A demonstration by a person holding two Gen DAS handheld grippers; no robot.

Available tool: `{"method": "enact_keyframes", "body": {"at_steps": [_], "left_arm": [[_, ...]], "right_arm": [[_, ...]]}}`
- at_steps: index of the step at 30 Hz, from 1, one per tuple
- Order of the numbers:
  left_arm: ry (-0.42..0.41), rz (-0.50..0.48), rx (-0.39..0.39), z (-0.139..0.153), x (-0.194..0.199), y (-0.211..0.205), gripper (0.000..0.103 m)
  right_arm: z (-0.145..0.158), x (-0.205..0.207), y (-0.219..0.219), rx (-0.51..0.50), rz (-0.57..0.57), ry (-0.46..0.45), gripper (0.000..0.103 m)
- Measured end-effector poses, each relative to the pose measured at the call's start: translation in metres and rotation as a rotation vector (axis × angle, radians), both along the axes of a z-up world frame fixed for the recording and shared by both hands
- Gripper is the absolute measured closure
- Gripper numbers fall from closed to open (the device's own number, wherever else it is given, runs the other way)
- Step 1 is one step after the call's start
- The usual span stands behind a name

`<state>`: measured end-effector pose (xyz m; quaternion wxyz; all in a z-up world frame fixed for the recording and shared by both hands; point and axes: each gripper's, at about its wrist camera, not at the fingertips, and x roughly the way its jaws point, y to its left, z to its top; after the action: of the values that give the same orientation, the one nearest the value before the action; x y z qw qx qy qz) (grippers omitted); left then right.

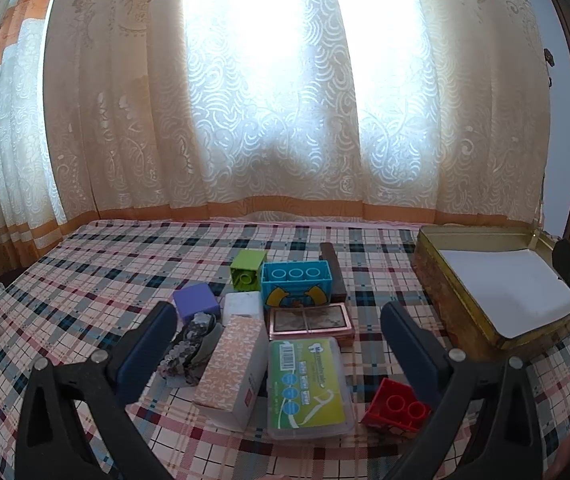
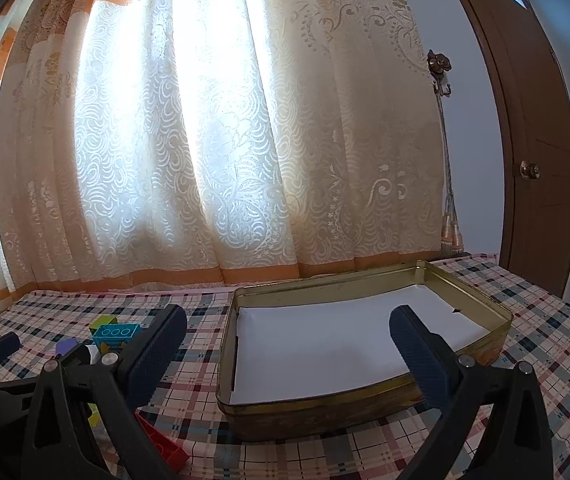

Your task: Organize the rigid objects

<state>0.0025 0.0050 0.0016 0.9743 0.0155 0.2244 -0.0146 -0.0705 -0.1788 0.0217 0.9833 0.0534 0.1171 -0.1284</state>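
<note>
Your left tool [image 1: 279, 336] hangs with jaws apart over the pile on the plaid counter [image 1: 365, 256]; your right tool [image 2: 287, 338], also apart, frames the tin [image 2: 365, 276]. 1 red brick [image 1: 397, 404] lies nearest, half hidden. 1 green card box [image 1: 309, 388] runs lengthwise near to far.

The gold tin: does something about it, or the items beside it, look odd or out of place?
The gold tin holds only a white paper liner; no item is inside yet. The liner sits slightly askew, leaving a dark gap at the tin's left wall. Beside the tin, the red brick and green brick lie on their sides, studs facing the camera.
</note>
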Motion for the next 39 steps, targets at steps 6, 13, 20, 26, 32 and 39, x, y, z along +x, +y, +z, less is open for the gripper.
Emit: {"method": "enact_keyframes", "body": {"at_steps": [6,13,20,26,32,39], "left_arm": [[-0.004,-0.007,0.001,0.0,-0.001,-0.002,0.0],[0.0,-0.016,0.008,0.001,0.0,-0.006,0.0],[0.003,-0.022,0.006,-0.001,-0.001,-0.005,0.0],[-0.004,-0.032,0.018,-0.001,-0.003,-0.008,0.0],[-0.002,-0.034,0.015,-0.001,-0.003,-0.009,0.0],[0.025,-0.033,0.023,-0.002,-0.002,-0.009,0.0]], "right_arm": [[-0.001,0.001,-0.001,0.0,-0.01,0.01,0.001],[-0.002,0.003,-0.008,0.02,-0.035,0.015,0.001],[-0.002,0.006,-0.003,0.003,-0.026,0.027,0.001],[-0.002,0.005,-0.003,0.004,-0.024,0.019,0.001],[-0.002,0.003,-0.003,0.008,-0.019,0.028,0.001],[-0.002,0.002,0.001,-0.006,-0.001,0.037,0.001]]}}
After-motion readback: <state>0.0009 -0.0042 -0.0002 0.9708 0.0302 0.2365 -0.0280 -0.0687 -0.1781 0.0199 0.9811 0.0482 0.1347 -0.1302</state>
